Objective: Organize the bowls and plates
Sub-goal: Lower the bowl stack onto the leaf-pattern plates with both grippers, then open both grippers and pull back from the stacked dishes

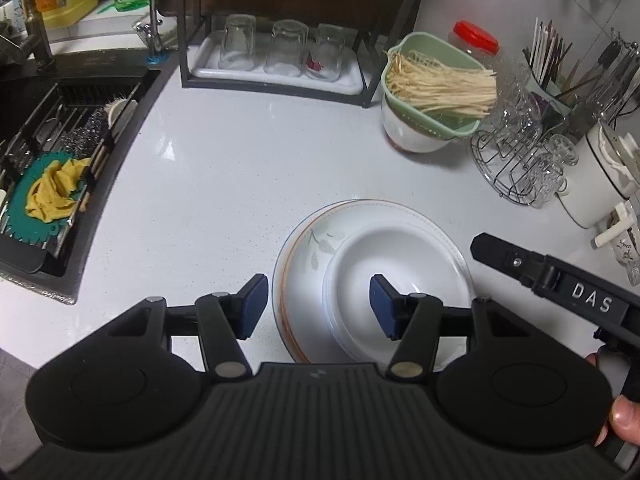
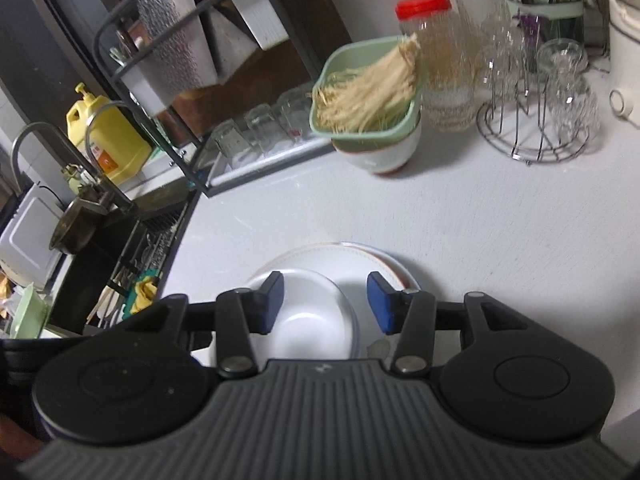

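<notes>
Left wrist: white bowl nested in floral, brown-rimmed plate.

A: The bowl is plain white. The plate under it is white with a thin orange-brown rim line and a pale grey-green leaf sprig.

B: Both tools, left and right, are black with dark blue pads.

A: The bench is white, finely speckled. The strainer is pale green, and the jar lid is red.
</notes>
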Available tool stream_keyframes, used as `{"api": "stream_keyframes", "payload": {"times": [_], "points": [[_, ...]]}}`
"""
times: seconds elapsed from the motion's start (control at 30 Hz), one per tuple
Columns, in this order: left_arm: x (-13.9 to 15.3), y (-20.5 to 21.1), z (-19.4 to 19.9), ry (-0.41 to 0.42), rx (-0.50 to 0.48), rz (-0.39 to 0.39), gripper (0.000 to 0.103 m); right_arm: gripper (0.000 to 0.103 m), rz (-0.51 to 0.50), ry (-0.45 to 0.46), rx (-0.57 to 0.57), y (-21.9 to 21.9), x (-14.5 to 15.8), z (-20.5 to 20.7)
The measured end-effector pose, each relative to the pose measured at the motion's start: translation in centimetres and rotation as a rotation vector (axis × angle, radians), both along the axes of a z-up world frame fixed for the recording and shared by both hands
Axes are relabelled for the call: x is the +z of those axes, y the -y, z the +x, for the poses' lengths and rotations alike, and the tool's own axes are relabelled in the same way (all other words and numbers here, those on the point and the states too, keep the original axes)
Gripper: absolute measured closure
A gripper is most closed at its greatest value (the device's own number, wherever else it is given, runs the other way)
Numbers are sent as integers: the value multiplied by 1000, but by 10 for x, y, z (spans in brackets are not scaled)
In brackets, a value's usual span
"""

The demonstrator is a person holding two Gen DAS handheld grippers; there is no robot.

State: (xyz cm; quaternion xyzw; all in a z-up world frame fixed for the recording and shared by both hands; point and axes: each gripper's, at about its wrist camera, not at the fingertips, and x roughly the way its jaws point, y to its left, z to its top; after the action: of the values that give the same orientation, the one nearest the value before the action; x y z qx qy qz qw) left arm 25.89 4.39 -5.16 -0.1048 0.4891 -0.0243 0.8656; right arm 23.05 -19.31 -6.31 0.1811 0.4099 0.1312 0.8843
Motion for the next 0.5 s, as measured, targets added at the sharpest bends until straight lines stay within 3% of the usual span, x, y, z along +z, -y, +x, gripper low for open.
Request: {"api": "stream_keyframes", "payload": {"times": [0.3,0.5], "points": [[65,7,-41,63,-8,3,41,54,-26,90,4,10,56,-31],[102,19,-66,106,-33,17,28,54,-48,168,-11,22,91,-63]]}}
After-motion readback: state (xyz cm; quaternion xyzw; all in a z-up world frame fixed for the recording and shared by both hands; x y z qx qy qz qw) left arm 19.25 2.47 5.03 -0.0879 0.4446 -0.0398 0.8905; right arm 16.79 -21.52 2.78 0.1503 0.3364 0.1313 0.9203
